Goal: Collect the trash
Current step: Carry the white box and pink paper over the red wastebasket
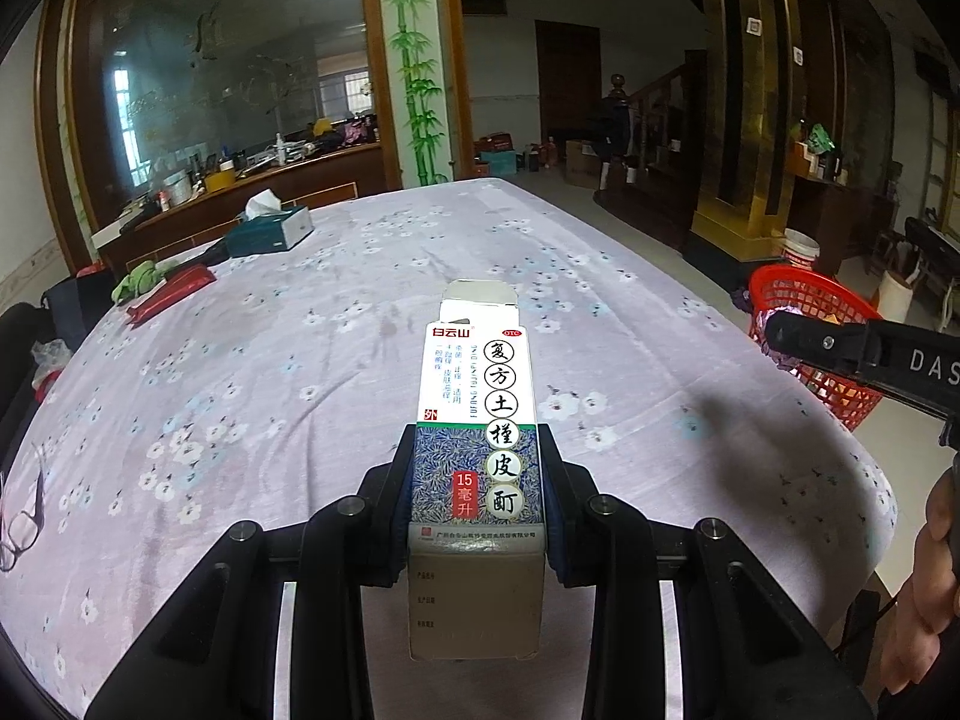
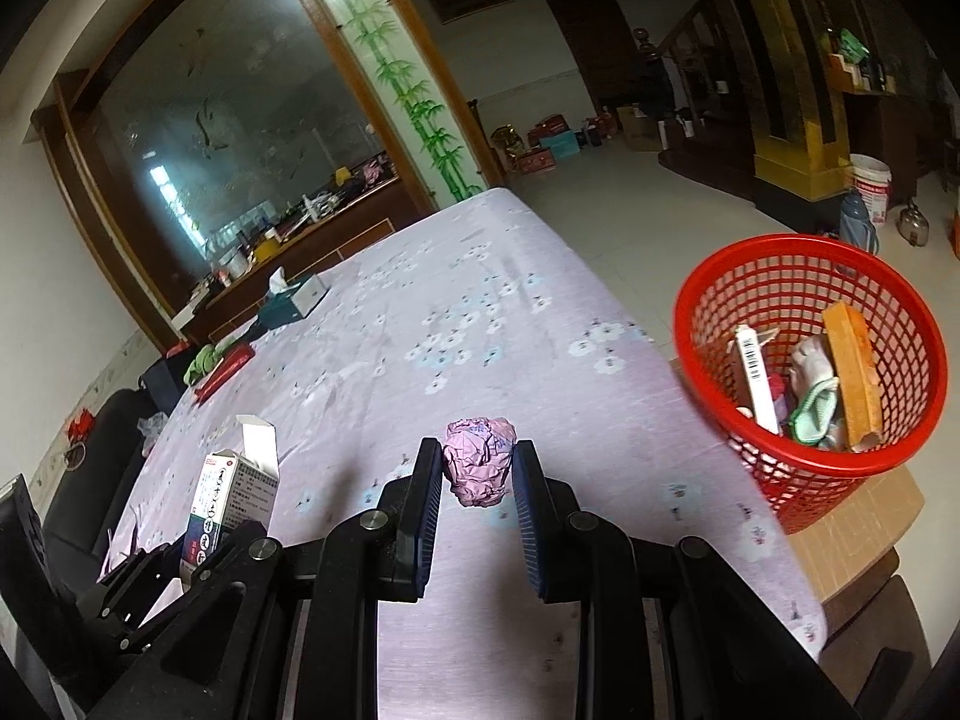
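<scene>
Two grippers work above one table draped in a lilac flowered cloth, and each carries one piece of trash. The left gripper pinches one medicine carton between its two fingers: the pads press on the carton's long sides at its lower, blue-patterned half, so the white upper half and the open top flap stick out forward past the fingertips, while the bottom end reaches back toward the camera. The same carton shows at the lower left of the right wrist view, upright with its flap raised.

The right gripper holds one crumpled ball of pink paper right at its fingertips; the two fingers close against the ball's left and right sides, and most of the ball bulges forward beyond them, above the cloth.

One red mesh basket stands beside the table's right edge, off the cloth, near the right gripper. It holds several discarded items, among them an orange box and a white barcoded box.

On the table's far left lie one teal tissue box, one red flat packet and one green cloth. One pair of glasses rests at the near left edge
</scene>
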Demonstrator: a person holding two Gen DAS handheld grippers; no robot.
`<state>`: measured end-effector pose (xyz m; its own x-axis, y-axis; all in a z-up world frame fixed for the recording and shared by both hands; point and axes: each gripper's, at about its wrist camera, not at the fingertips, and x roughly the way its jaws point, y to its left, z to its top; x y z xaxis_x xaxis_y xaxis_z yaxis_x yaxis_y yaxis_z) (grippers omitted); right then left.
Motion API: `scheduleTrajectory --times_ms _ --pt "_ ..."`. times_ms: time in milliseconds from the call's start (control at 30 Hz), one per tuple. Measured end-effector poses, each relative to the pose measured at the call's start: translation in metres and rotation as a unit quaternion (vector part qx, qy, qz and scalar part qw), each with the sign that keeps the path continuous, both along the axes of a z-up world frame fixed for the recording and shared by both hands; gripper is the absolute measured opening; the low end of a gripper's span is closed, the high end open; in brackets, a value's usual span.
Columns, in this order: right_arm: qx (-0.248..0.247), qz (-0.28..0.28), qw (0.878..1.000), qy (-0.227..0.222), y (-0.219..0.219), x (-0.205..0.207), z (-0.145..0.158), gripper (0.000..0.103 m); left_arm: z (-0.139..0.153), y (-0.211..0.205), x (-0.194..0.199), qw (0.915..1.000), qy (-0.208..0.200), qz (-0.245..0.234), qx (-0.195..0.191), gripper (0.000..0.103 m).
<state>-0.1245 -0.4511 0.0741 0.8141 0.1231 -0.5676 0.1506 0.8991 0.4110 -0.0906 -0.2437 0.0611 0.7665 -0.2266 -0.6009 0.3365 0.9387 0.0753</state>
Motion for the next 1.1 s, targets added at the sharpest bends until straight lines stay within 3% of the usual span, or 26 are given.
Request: scheduleTrajectory --times_ms 600,1100 --pt "0.025 -0.071 0.997 -0.004 -0.074 -0.025 0.003 0.026 0.015 -0.056 0.006 0.9977 0.01 -0.066 -0.014 0.033" --pt "0.028 -0.134 0.991 0.011 -0.146 -0.053 0.006 0.026 0.028 -0.137 0.009 0.9866 0.038 -0.158 -0.022 0.033"
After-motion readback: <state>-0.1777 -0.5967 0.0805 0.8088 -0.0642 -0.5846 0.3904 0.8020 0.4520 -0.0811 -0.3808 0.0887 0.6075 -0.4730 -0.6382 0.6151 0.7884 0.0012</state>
